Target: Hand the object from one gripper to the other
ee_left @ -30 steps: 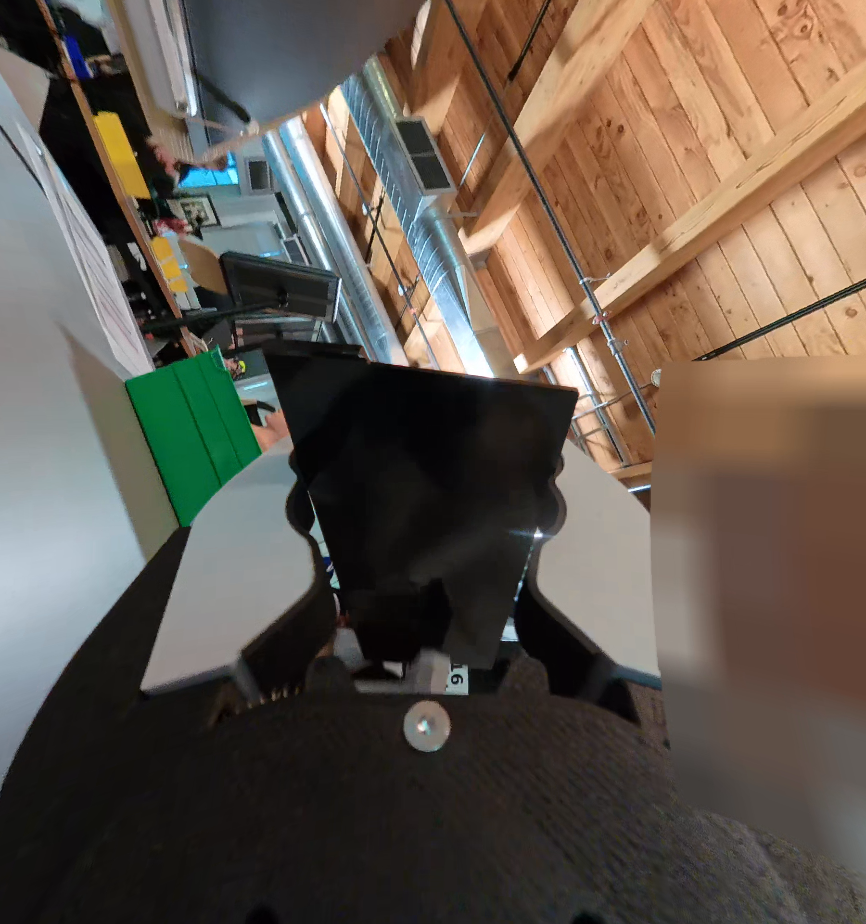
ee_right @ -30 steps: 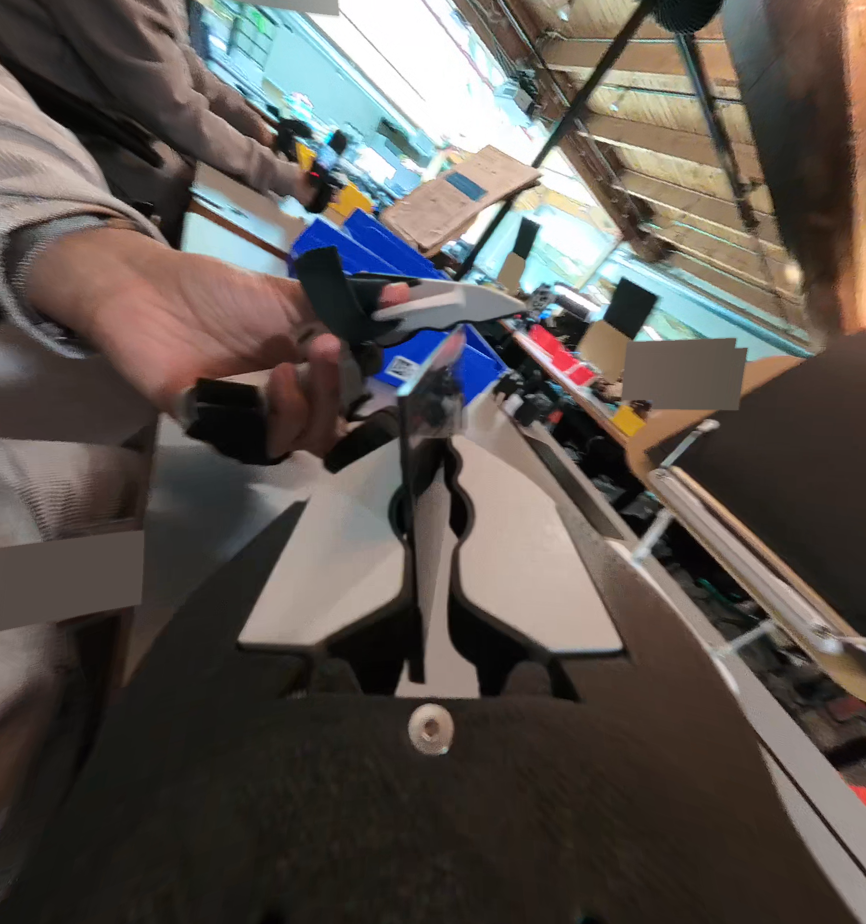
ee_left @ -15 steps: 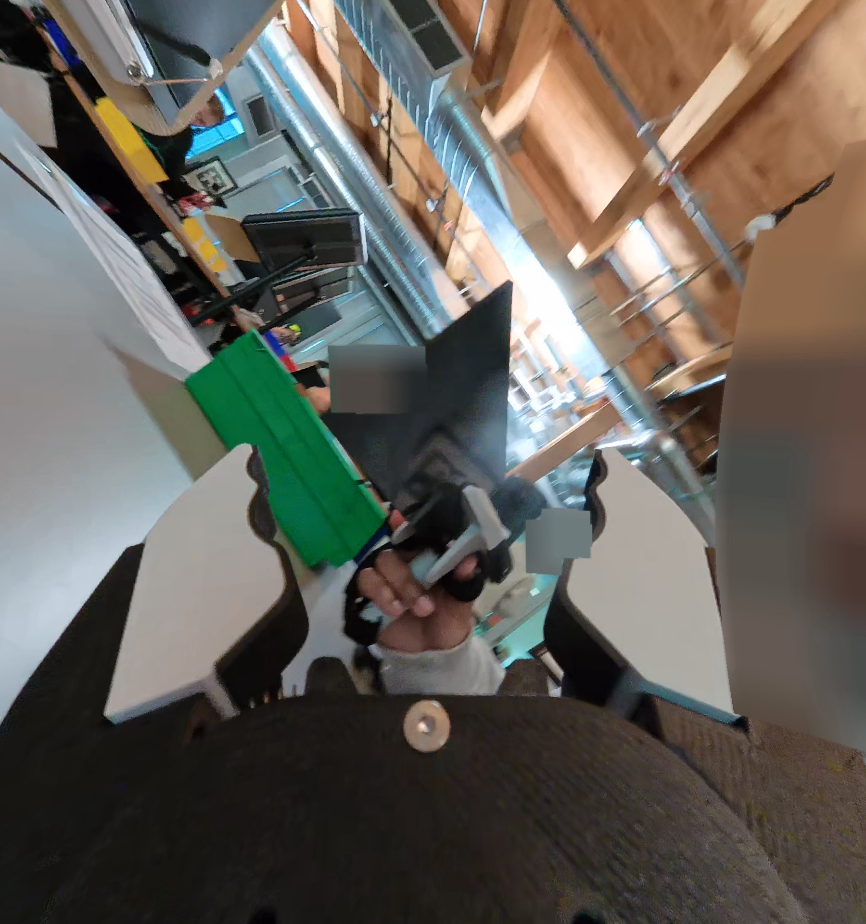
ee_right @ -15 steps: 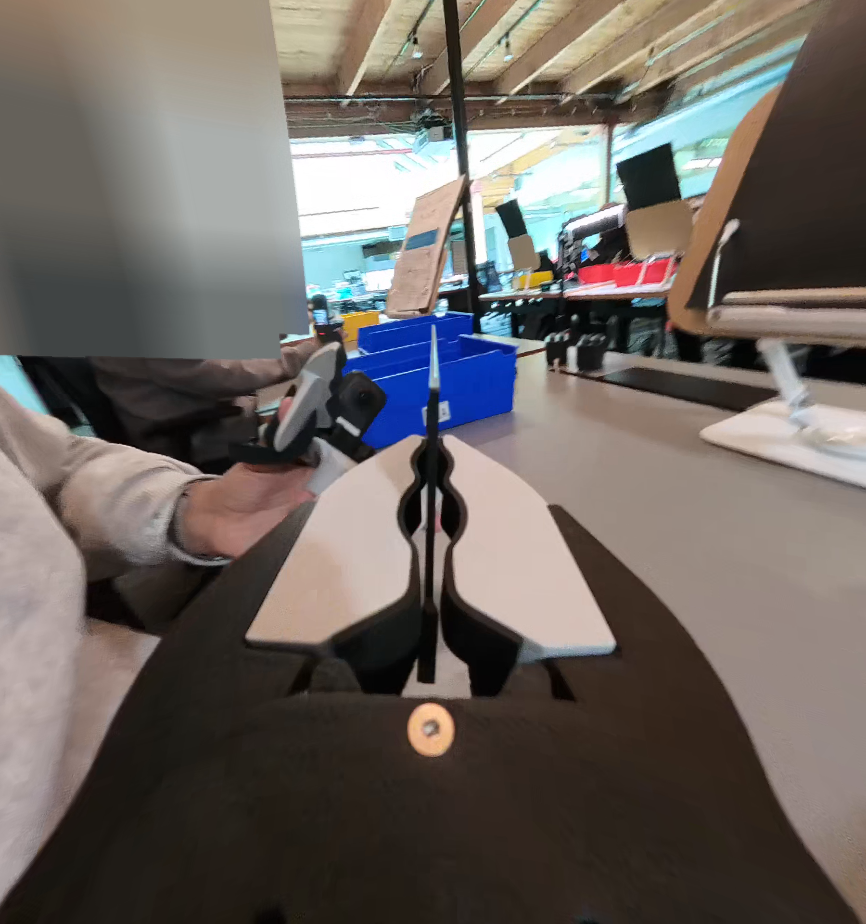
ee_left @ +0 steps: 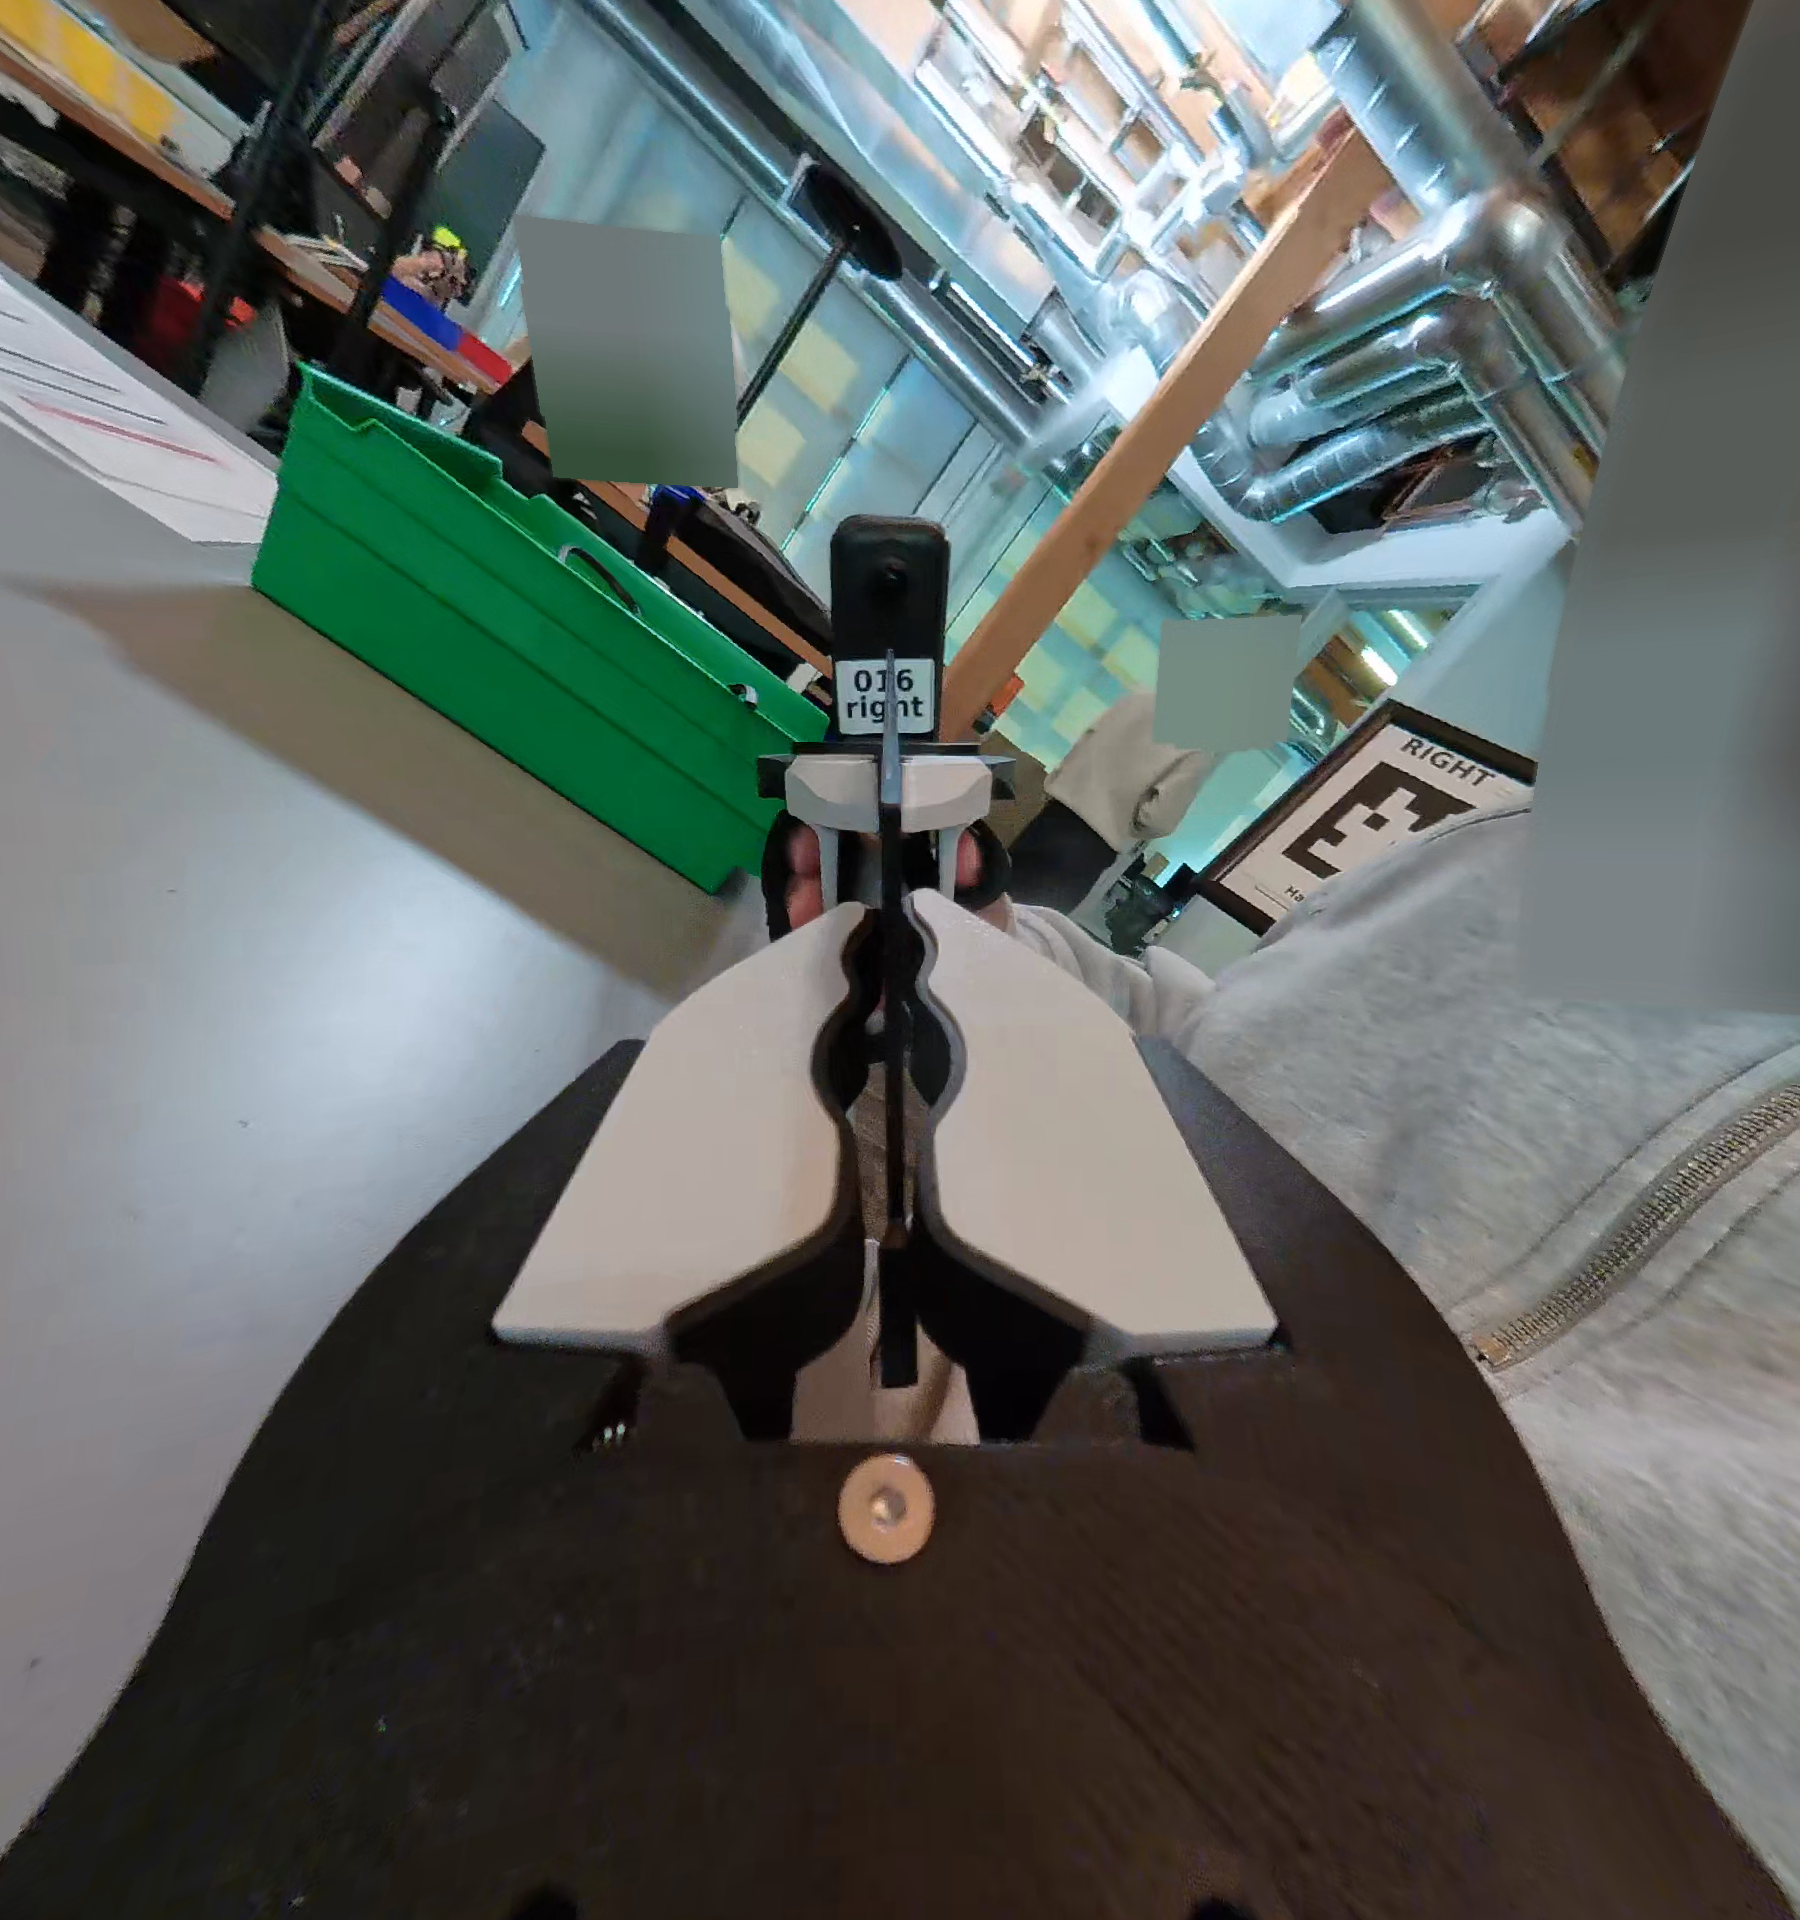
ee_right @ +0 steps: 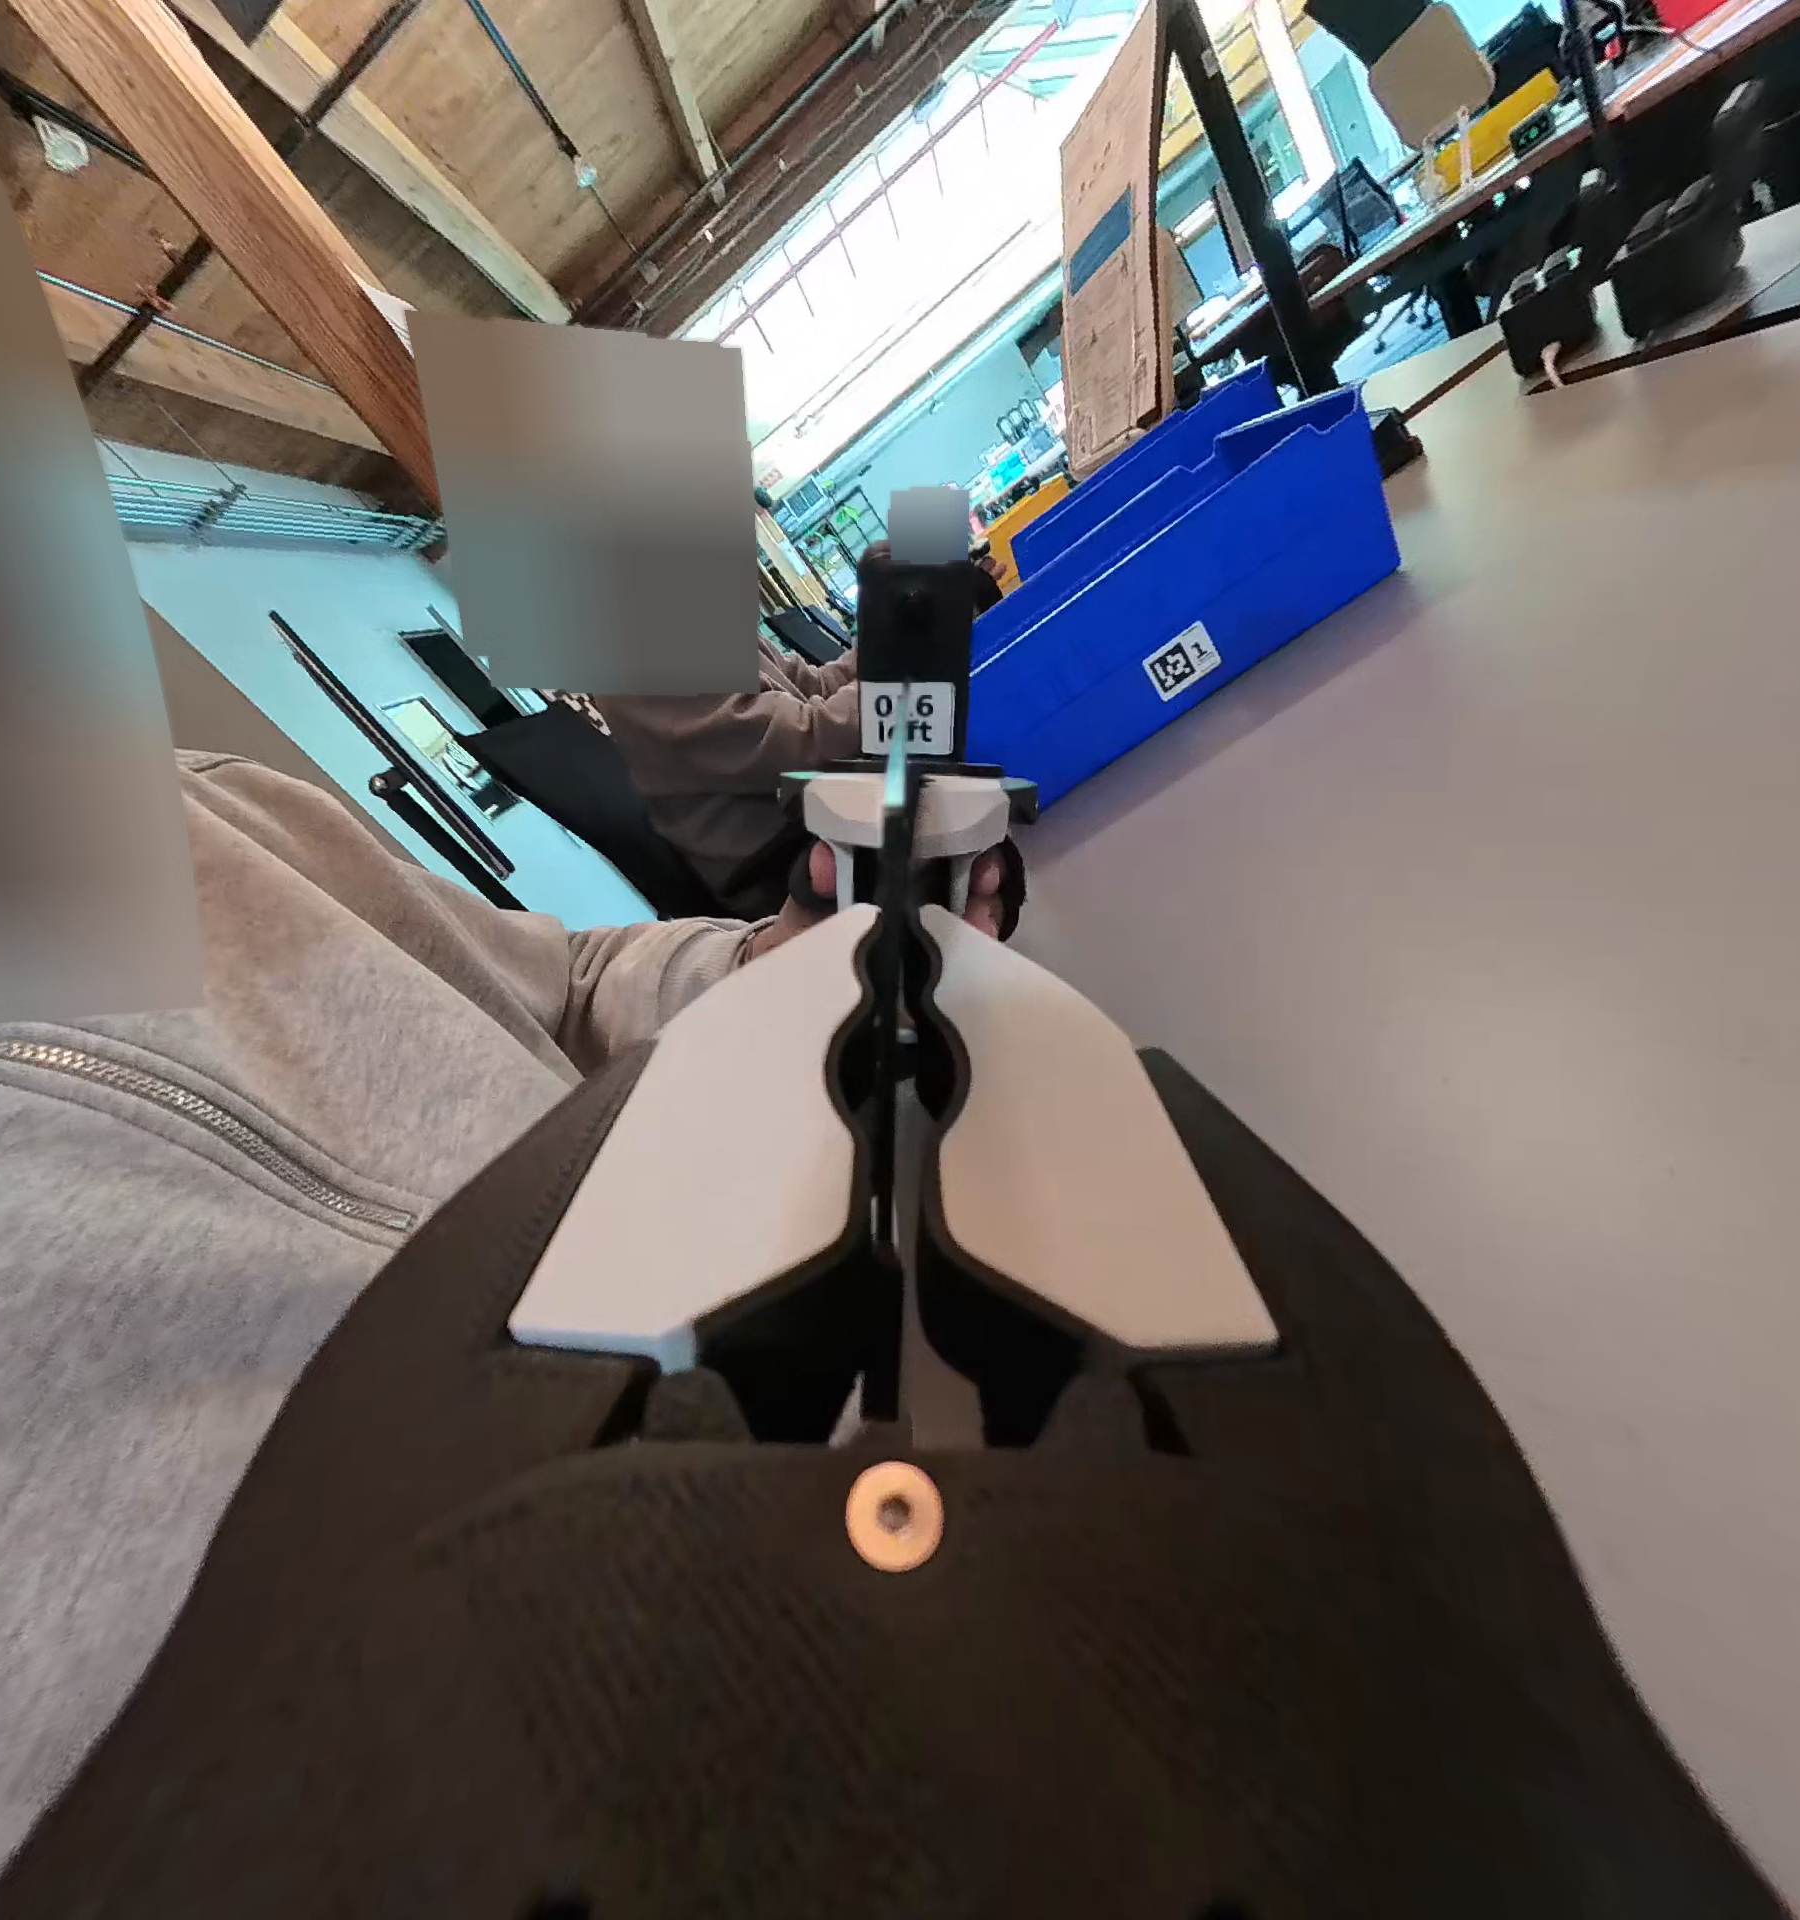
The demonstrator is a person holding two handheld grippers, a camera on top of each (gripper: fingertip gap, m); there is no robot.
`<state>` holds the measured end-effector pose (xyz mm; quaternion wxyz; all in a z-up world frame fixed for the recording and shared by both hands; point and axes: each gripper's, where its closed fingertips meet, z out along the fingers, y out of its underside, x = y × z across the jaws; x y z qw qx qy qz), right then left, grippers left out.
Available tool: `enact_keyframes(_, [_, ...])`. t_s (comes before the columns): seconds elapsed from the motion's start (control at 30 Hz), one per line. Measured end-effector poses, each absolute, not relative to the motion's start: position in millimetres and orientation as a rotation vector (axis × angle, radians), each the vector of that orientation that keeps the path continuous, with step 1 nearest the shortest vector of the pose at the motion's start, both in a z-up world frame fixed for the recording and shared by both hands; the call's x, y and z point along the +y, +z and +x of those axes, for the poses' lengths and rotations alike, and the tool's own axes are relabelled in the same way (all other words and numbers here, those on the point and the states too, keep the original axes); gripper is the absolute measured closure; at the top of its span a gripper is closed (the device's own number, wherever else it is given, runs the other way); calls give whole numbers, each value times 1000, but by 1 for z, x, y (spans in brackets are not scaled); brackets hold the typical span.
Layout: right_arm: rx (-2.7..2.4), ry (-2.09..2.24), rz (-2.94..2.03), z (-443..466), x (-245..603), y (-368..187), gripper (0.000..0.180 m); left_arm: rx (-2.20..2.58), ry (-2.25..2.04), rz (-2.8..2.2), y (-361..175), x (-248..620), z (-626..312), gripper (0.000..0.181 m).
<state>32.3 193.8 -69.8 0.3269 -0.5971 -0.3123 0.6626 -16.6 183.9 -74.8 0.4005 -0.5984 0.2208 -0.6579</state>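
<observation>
A thin black flat plate (ee_left: 892,1143) is seen edge-on, running straight ahead between the two grippers. My left gripper (ee_left: 891,914) is shut on its near end. My right gripper (ee_left: 891,795) faces it a short way off, held in a hand, and is shut on the plate's far end. In the right wrist view the same plate (ee_right: 888,1143) is clamped in my right gripper (ee_right: 894,920), and the left gripper (ee_right: 901,810) grips it opposite. Both hold it above the grey table (ee_right: 1498,883).
A green bin (ee_left: 522,644) stands on the table (ee_left: 200,987) to the left. A blue bin (ee_right: 1187,623) stands at the back right. The person's grey zipped sweater (ee_left: 1498,1195) fills one side. A framed marker sign (ee_left: 1374,821) leans behind. My hands' fingertips stand some 6 cm from each other.
My left gripper was open and has closed on the plate. Both grippers have swung round to face each other in line, with the right still clamped on the plate.
</observation>
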Motion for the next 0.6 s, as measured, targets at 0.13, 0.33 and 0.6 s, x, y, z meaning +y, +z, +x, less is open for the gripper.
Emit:
enact_keyframes(0.13, [-780,1749,-1522,33,199,-70,155,506,-1678,-1532,-74,188,-19,179])
enact_keyframes(0.33, [-523,1680,-1476,54,235,-62,120,272,-1744,-1505,-74,208,-41,179])
enact_keyframes(0.6, [-596,1235,-1411,68,252,-56,101,217,-1683,-1604,-91,220,-50,179])
